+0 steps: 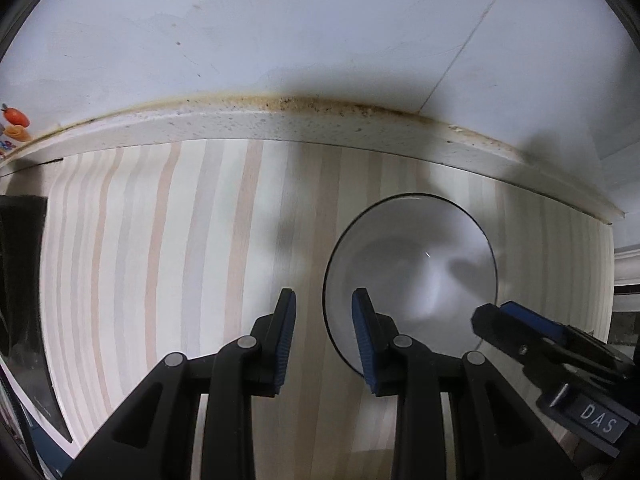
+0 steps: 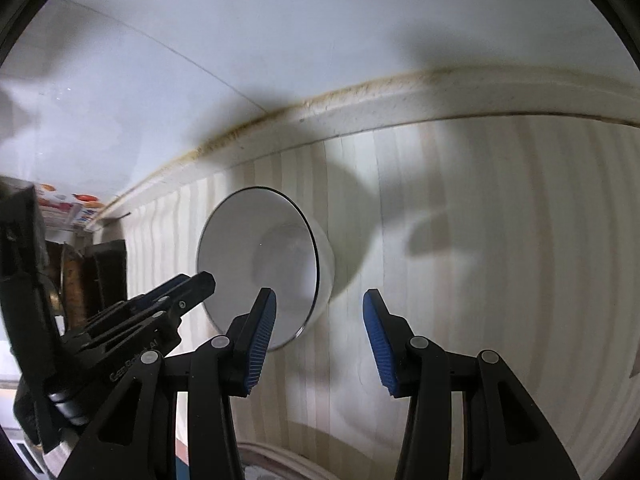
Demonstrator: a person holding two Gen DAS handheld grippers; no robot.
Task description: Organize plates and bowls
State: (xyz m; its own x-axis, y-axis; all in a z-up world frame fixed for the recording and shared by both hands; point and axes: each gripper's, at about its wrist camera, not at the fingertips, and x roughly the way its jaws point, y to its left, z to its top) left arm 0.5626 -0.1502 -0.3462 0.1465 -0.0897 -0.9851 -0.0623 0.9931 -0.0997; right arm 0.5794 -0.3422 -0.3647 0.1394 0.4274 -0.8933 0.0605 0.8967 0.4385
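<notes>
A white bowl (image 1: 412,276) with a thin dark rim, standing upright on the striped mat (image 1: 160,260) that covers the counter, not far from the stained ledge (image 1: 280,124) at the foot of the white wall (image 1: 280,32). Nothing visible inside the bowl except shadows.

Left gripper (image 1: 323,312) held open and empty, over the near left part of the bowl's rim: one blue pad (image 1: 286,340) over the mat outside the bowl, the other over the bowl's inside. Whether either pad touches the rim, not possible to tell.

Right gripper (image 2: 319,320) also open and empty, wide gap between its blue pads (image 2: 380,344). In the right wrist view, the bowl (image 2: 248,256) a little ahead and to the left, the left pad overlapping its near rim, the right pad over bare mat (image 2: 500,240). In the left wrist view, the same gripper (image 1: 496,312) seen from the side at the near right edge of the bowl.

At the far left, some dark objects (image 2: 104,276) on the counter and a colourful package (image 2: 80,204) by the wall, too blurred to name.
</notes>
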